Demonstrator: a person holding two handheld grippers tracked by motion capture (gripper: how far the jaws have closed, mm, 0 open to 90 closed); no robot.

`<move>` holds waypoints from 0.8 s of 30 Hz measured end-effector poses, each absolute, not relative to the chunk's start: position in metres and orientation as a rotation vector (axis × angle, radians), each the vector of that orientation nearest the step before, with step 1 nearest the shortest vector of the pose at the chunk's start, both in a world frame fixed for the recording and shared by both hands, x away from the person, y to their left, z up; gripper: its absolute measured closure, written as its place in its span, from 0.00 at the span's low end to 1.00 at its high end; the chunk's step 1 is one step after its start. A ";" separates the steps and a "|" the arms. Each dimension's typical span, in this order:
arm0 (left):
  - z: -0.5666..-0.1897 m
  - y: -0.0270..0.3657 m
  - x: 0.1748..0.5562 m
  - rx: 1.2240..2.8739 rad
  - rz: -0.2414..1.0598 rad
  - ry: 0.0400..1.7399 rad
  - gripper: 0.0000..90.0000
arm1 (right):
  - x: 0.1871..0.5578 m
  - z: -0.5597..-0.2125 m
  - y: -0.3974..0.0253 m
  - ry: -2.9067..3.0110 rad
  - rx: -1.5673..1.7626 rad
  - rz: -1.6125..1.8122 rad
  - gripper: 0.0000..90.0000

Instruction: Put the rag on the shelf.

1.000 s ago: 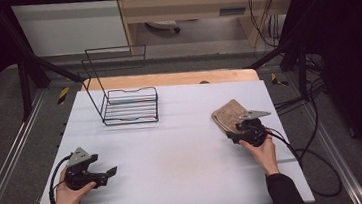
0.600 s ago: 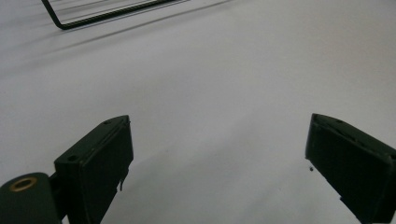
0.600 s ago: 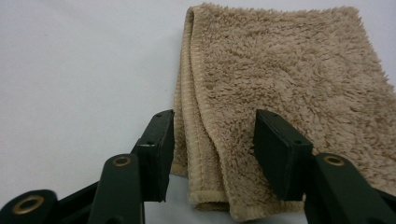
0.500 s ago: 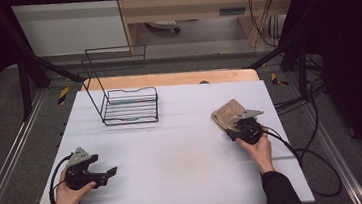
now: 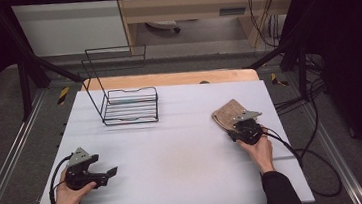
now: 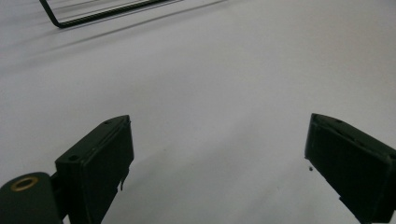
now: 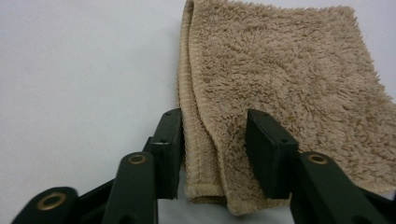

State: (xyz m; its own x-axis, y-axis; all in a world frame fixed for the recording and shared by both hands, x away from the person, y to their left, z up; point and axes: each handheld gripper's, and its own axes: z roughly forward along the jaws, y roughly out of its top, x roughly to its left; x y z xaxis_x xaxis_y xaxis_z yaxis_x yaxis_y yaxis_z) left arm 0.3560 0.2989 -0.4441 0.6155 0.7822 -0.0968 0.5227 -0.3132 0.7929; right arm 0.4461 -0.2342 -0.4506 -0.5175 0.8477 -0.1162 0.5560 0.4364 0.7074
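A folded tan towel lies on the white table at the right. In the right gripper view the towel has its hemmed near edge between my right gripper's jaws, which press on it from both sides. A hand holds that right gripper at the towel's near corner. My left gripper rests at the table's front left, jaws wide open and pointing right. Between the left gripper's jaws there is bare table.
A black wire rack with a tall back frame stands at the table's far left; its base edge appears at the top of the left gripper view. A wooden board borders the far edge. Cables trail off the right side.
My right gripper has slid a little forward onto the towel's near corner. The left gripper has stayed in place.
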 end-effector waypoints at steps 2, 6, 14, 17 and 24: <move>-0.444 0.299 0.356 1.994 0.387 1.030 0.09 | 0.447 -0.450 -0.235 2.231 1.168 0.826 0.80; -0.445 0.299 0.356 2.001 0.387 1.029 0.09 | 0.449 -0.450 -0.237 2.229 1.161 0.808 0.87; -0.445 0.299 0.357 1.999 0.386 1.029 0.09 | 0.446 -0.444 -0.239 2.199 1.178 0.854 0.90; -0.445 0.299 0.356 1.995 0.386 1.031 0.09 | 0.443 -0.436 -0.240 2.191 1.182 0.897 0.91; -0.444 0.299 0.356 1.994 0.388 1.030 0.09 | 0.430 -0.424 -0.228 2.271 1.160 0.972 0.91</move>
State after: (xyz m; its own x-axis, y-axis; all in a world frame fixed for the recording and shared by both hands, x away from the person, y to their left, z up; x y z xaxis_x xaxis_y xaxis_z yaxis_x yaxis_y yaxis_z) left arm 0.3562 0.2988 -0.4442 0.6148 0.7825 -0.0981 0.5238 -0.3122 0.7925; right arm 0.4298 -0.2277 -0.4242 -0.5700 0.8205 -0.0439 0.5346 0.4109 0.7385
